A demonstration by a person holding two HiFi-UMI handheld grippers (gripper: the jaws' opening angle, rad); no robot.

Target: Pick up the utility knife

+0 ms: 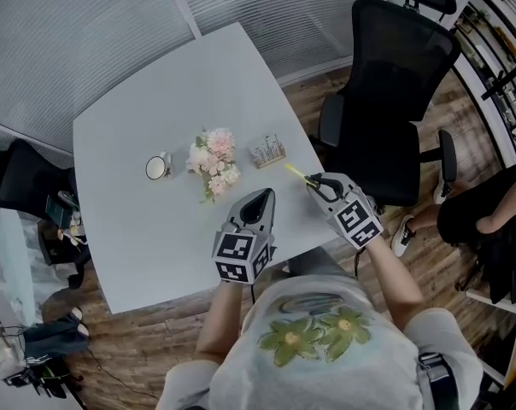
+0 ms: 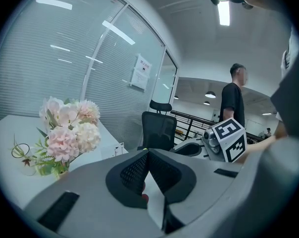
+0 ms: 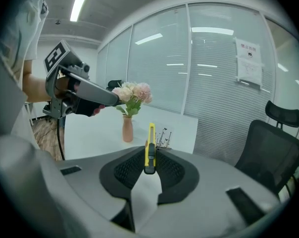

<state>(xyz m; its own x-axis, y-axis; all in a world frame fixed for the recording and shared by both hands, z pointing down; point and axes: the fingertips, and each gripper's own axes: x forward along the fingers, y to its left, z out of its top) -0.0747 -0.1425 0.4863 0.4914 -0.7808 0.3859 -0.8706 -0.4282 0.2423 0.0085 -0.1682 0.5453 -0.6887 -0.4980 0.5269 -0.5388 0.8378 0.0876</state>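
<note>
Since the slim yellow utility knife with the black slider [image 3: 150,148] sits clamped between the ribbed black pads of the right gripper [image 3: 149,158], the main part of the task looks done. The jaws stand partly closed, pressing on the knife's rear end, and its yellow body juts out past the fingertips. In the head view the right gripper [image 1: 314,183] hangs over the near right edge of the pale grey square table [image 1: 155,254]. The knife [image 1: 296,174] points toward a small light-coloured rack [image 1: 267,152] and appears clear of the tabletop, though a faint contact cannot be ruled out from that angle. The left gripper [image 1: 260,200] hovers beside it over the table, near the bunch of pink and white flowers [image 1: 214,162]. Its jaws meet at the tips with nothing between them. What seems left is only to keep the knife steady in the grip.
</note>
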